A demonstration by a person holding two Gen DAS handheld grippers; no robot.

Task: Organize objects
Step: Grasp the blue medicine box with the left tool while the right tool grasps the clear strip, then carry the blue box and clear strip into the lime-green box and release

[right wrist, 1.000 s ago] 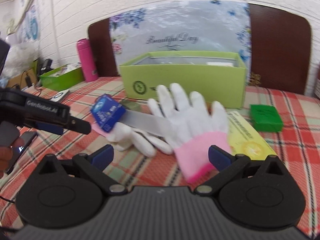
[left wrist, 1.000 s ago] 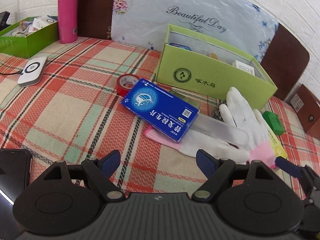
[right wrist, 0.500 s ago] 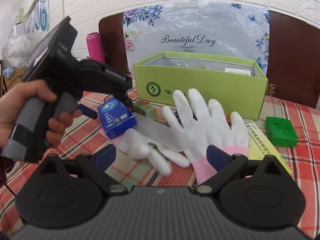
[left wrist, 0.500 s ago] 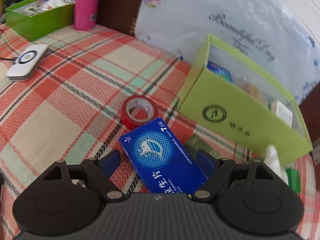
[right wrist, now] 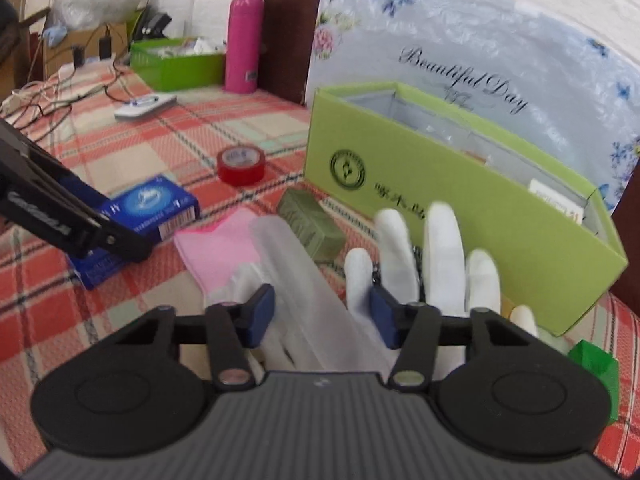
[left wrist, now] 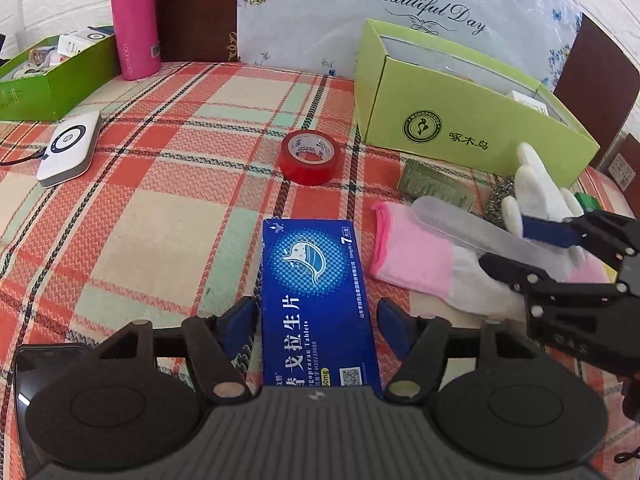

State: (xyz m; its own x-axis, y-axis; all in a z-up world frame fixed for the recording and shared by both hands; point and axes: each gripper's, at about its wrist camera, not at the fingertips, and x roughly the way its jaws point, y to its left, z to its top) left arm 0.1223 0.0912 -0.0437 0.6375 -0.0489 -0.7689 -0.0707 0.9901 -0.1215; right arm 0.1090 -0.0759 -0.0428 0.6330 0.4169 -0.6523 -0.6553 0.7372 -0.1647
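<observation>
A blue tablet box (left wrist: 316, 300) lies on the checked cloth between the fingers of my left gripper (left wrist: 316, 316). Its jaws are closing, and a slim gap still shows at the right pad. A clear plastic case (right wrist: 308, 288) rests across two white gloves with pink cuffs (right wrist: 440, 248). My right gripper (right wrist: 320, 316) straddles that case with closing jaws, and its pads stand off the sides. In the left wrist view the right gripper (left wrist: 524, 250) reaches in from the right over the clear case (left wrist: 472, 232). One finger of the left gripper (right wrist: 120, 240) crosses the blue box (right wrist: 156, 204).
An open light-green box (left wrist: 460, 120) stands at the back right. In front of it lie a red tape roll (left wrist: 308, 156), a small olive box (left wrist: 436, 186) and a small green box (right wrist: 596, 364). Far left are a pink bottle (left wrist: 134, 20), a dark-green tray (left wrist: 52, 76), a white device (left wrist: 70, 148) and a phone (left wrist: 24, 368).
My left gripper came down over the blue box, which now lies lengthwise between narrower jaws. My right gripper rolled, moved in over the clear case, and its jaws narrowed sharply.
</observation>
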